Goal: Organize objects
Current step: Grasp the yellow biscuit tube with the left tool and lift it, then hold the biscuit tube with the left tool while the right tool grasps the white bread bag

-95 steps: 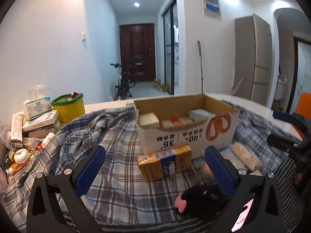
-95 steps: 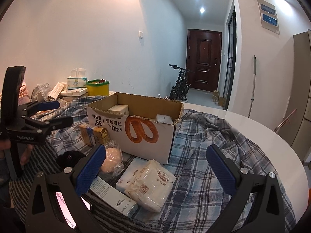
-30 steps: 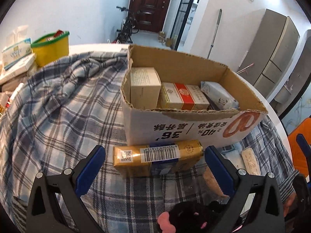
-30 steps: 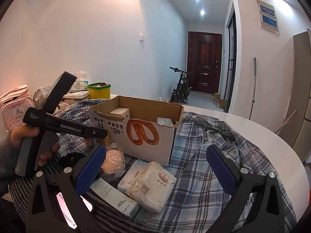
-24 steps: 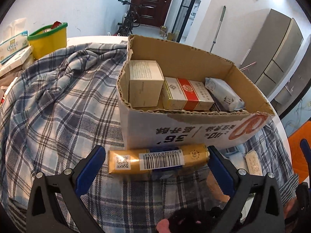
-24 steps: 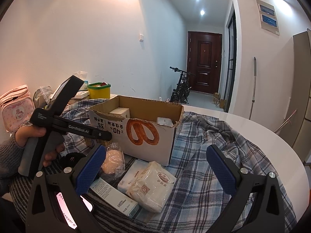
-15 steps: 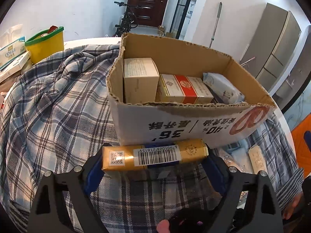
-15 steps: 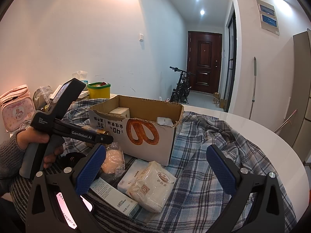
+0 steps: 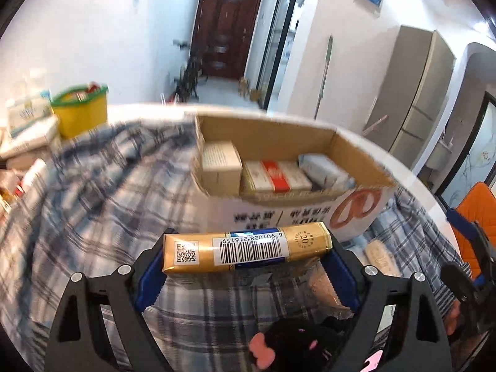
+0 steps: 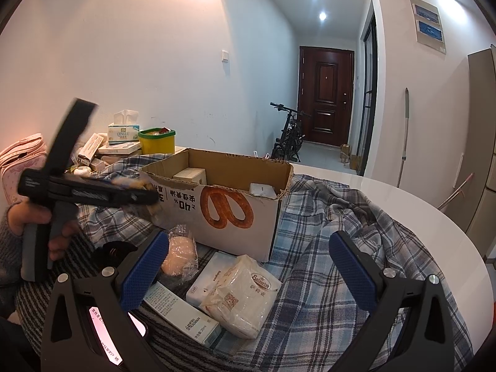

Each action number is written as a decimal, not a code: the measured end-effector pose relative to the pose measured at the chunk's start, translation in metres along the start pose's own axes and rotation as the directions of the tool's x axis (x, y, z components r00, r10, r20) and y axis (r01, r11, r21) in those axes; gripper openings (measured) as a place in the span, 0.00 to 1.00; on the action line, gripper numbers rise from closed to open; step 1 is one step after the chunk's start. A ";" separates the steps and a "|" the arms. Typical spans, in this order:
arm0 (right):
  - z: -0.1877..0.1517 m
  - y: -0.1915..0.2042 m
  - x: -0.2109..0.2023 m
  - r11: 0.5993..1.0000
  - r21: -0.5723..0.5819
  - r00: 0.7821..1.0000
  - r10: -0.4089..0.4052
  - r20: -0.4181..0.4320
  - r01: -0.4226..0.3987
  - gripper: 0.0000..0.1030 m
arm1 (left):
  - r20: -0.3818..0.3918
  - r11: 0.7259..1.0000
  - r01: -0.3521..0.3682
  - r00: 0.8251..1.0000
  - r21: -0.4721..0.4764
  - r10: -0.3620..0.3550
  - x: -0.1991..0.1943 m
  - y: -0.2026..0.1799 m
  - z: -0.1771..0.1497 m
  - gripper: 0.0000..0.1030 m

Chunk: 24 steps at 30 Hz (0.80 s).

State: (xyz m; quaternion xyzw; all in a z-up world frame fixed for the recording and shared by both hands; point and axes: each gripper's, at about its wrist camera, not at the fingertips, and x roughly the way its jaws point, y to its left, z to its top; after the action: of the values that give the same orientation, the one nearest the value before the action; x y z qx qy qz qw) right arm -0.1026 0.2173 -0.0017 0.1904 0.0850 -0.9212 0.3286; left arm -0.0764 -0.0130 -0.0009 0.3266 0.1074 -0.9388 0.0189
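- The left claw [image 9: 247,266] is pinching the gold carton [image 9: 247,246] endwise, one blue pad at each short end, the barcode side facing the camera.
- The gold carton is hanging clear of the plaid cloth [image 9: 93,204], just in front of the white printed wall of the cardboard box [image 9: 365,167] and below its rim.
- Half a second ago the pads were only closing on the carton as it lay on the cloth against the box; now it is being lifted, and the blurred background shows the left claw moving.
- The right claw [image 10: 248,266] is staying spread, holding nothing, hovering over the near end of the counter [image 10: 403,198] as before.
- Inside the cardboard box a cream carton [image 9: 221,162], a red-and-white carton [image 9: 276,176] and a pale packet [image 9: 325,170] are lying side by side.
- Under the right claw a white wafer packet [image 10: 245,291], a flat white box [image 10: 183,313] and a bagged bun [image 10: 179,254] are resting on the cloth beside the box.
- A black plush toy [image 9: 297,344] is sitting close below the left claw.
- A yellow tub [image 10: 157,140] and a tissue box [image 10: 123,132] are standing by the wall, well apart from the box.
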 end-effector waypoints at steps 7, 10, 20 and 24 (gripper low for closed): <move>-0.001 0.000 0.012 1.000 0.006 0.998 0.007 -0.063 -0.007 1.00 | 0.213 0.995 -0.044 0.977 0.091 0.023 -0.052 0.006 -0.003 0.88; -0.001 -0.006 0.015 0.995 0.048 0.992 0.096 -0.082 -0.092 1.00 | 0.293 0.991 -0.057 0.956 0.122 0.019 -0.065 0.005 -0.012 0.88; -0.013 -0.023 0.058 0.968 0.182 0.927 0.221 -0.304 -0.171 0.92 | 0.324 0.996 -0.012 0.946 0.083 -0.015 -0.071 0.015 -0.017 0.88; -0.021 -0.029 0.074 0.959 0.232 0.895 0.242 -0.375 -0.162 0.73 | 0.327 0.997 -0.004 0.945 0.081 -0.023 -0.072 0.015 -0.020 0.88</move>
State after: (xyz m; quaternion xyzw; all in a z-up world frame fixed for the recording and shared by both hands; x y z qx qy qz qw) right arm -0.1675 0.2035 -0.0502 0.4136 0.0397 -0.8272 0.3783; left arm -0.0064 -0.0260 0.0255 0.1660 0.0665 -0.9837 0.0188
